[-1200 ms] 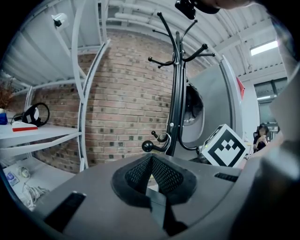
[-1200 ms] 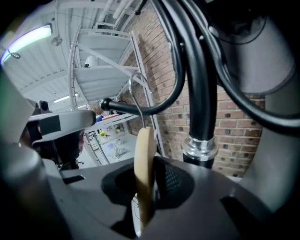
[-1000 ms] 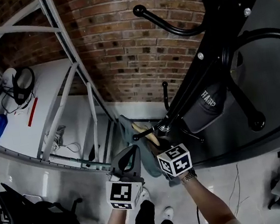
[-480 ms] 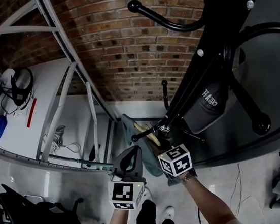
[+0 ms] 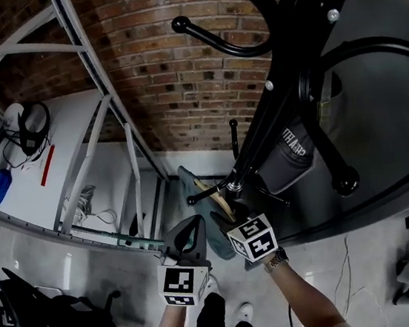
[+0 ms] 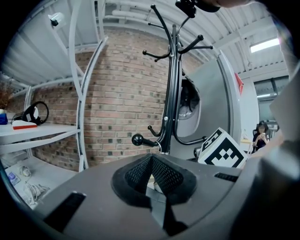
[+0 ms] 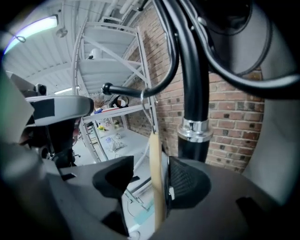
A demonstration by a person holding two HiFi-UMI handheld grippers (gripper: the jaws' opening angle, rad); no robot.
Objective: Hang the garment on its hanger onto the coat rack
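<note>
Two tongs: the right tongs (image 7: 150, 174) are opening around one wooden hanger (image 7: 154, 150) (its one garment (image 5: 193, 187) draped beneath), hooked on the single coat rack (image 7: 194, 84) just ahead. The left tongs (image 6: 152, 161) are pressed together, empty.

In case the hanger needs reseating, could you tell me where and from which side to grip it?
Probably the hanger's wooden bar, just below its wire hook, from underneath, a jaw on each flat face: it hangs upright and thin from the rack's arm.
</note>
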